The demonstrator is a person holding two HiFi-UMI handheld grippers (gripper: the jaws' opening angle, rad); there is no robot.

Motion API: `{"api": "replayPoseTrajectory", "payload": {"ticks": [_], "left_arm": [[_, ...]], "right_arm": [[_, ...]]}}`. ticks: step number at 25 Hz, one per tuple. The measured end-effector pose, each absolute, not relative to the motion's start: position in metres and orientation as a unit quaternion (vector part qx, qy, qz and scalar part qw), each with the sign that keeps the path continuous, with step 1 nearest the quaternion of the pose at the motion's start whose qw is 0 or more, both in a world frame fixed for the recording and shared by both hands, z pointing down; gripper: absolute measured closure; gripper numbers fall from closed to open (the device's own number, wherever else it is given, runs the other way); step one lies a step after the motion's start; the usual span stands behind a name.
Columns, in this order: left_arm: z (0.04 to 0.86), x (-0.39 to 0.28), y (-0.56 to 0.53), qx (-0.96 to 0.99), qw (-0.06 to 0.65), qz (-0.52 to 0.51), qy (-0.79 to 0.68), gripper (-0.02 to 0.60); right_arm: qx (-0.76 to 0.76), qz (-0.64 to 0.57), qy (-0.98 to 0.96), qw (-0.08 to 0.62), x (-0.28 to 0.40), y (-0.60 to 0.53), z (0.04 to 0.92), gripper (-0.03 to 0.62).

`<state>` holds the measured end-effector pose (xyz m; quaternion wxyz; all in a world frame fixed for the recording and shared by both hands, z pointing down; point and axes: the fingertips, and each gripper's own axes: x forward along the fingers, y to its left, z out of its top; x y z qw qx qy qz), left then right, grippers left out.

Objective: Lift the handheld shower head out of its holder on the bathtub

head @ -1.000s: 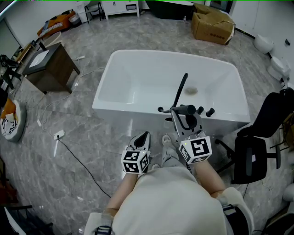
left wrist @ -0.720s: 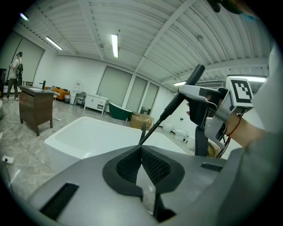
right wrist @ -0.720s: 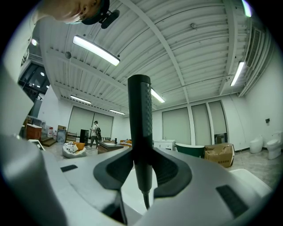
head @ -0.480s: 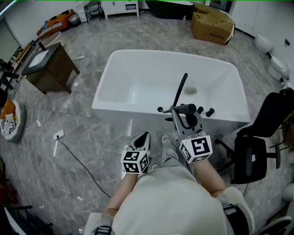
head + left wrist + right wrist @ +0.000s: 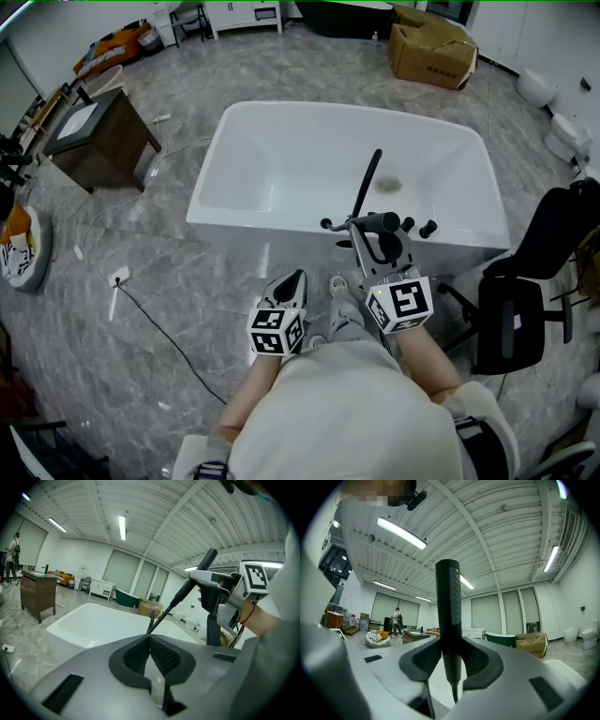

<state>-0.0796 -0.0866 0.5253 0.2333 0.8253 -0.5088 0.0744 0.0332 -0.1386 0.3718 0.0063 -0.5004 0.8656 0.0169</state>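
I have the right gripper [image 5: 451,645] clamped on the slim black handheld shower head [image 5: 447,606]. In the right gripper view its textured black handle stands upright in the middle of the frame. The dark pads [image 5: 478,660] press on its lower part from both sides, and a thin stem runs down out of its tapered bottom end.

In the head view the shower head sits just right of centre. It rises as a dark rod from the black tap fittings [image 5: 428,228] on the near rim of the white oval bathtub [image 5: 300,159]. I can't tell from any view whether its lower end sits in the holder.

My left gripper [image 5: 150,641] has its jaws together with nothing between them. It hangs low and left of the right one, in front of the tub's near wall and apart from the fittings. In the left gripper view the shower head slants across the upper right, with the right gripper's grey finger against it.

A dark brown cabinet [image 5: 98,141] stands at upper left, a cardboard box [image 5: 433,52] at upper right, and a black office chair [image 5: 525,309] at the right edge.
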Motion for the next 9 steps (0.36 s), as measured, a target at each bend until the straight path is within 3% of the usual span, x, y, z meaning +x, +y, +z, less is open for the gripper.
{"api": "replayPoseTrajectory", "payload": {"ticks": [9], "left_arm": [[0.5254,-0.0817,-0.0860,0.826,0.235,0.075,-0.508,0.561]], "right_arm": [[-0.500,0.017,0.866,0.003,0.0289,-0.1368,0.3719,0.451]]}}
